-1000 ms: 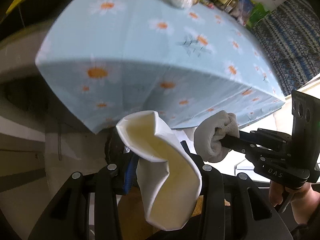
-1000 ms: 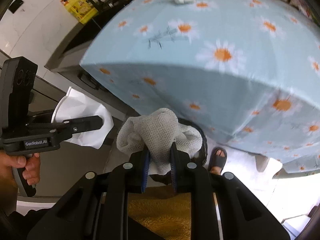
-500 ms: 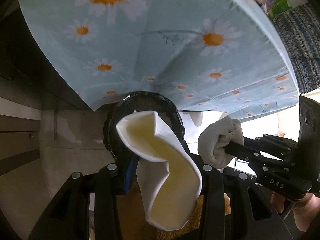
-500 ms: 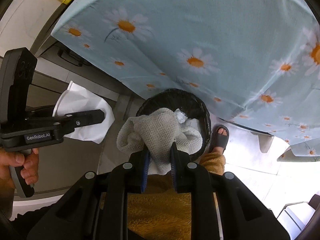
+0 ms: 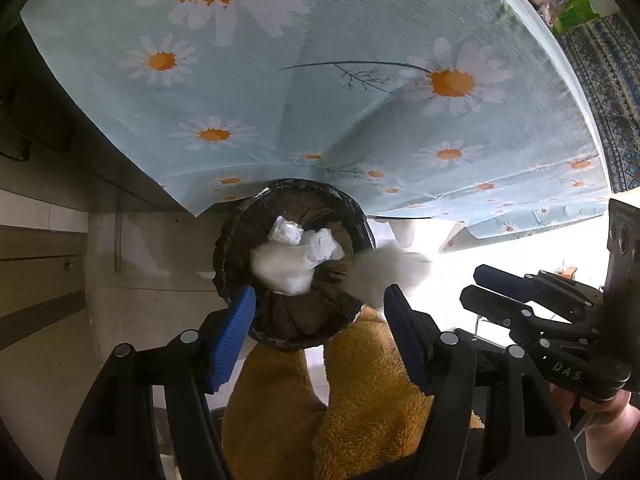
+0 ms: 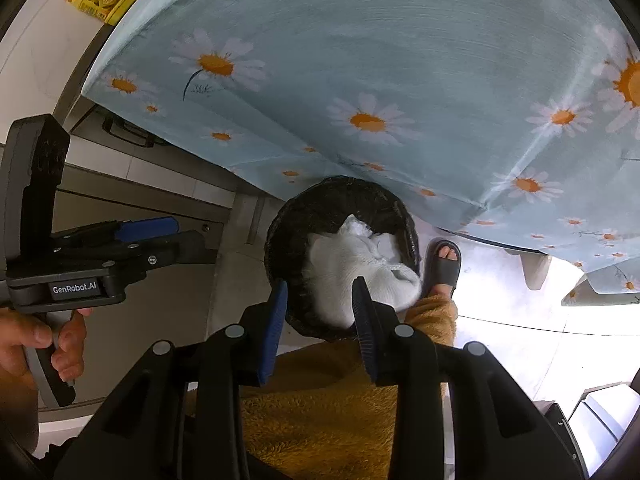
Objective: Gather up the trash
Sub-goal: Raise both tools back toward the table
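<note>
Both tongs, left point(image 5: 316, 312) and right point(image 6: 320, 308), are wide open and hold nothing. The white trash point(image 6: 352, 268) lies in the black bin point(image 6: 288, 240) (under the counter edge). Drop looks done; next, go find more trash.

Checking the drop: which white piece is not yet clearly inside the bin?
The blurred cloth wad, which overlaps the right rim of the bin in the left wrist view. The other white pieces show well within the opening.
</note>
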Demonstrator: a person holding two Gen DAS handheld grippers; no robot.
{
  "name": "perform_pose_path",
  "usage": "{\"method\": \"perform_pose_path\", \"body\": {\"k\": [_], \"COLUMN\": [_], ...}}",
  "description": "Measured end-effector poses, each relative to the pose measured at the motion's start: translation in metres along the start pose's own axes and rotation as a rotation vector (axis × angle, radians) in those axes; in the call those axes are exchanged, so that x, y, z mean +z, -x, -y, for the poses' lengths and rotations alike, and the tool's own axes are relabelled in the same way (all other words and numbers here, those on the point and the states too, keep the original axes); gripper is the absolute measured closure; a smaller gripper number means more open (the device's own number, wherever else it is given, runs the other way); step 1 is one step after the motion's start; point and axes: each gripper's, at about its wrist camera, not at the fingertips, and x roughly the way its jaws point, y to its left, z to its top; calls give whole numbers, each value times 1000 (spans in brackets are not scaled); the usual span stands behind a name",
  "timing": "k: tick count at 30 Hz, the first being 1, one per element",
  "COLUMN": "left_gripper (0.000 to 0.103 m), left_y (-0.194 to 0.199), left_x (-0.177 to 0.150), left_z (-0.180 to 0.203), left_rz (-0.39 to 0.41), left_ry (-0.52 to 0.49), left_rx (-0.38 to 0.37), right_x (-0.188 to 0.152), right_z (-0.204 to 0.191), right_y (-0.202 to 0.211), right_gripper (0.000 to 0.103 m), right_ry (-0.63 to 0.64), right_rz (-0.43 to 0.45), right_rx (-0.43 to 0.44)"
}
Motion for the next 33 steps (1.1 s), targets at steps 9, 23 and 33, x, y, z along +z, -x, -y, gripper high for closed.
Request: {"method": "perform_pose_path", "body": {"k": [9,23,33], "left_gripper": [38,38,38], "left_y": [5,46,87], "left_x": [3,5,6], "left_z": [-1,15,33], "left_rz": [13,73,146], "left_ry": [5,-43,-110], "left_rx": [2,-9,-36], "right_x": [5,12,13], "right_z": [0,-13,-24], "right_y": [18,52,85], "right_gripper": [68,68,66], "right_ry": [6,26,33], "right_rz": [23,99,178], "right_rx": [2,-1,-31]}}
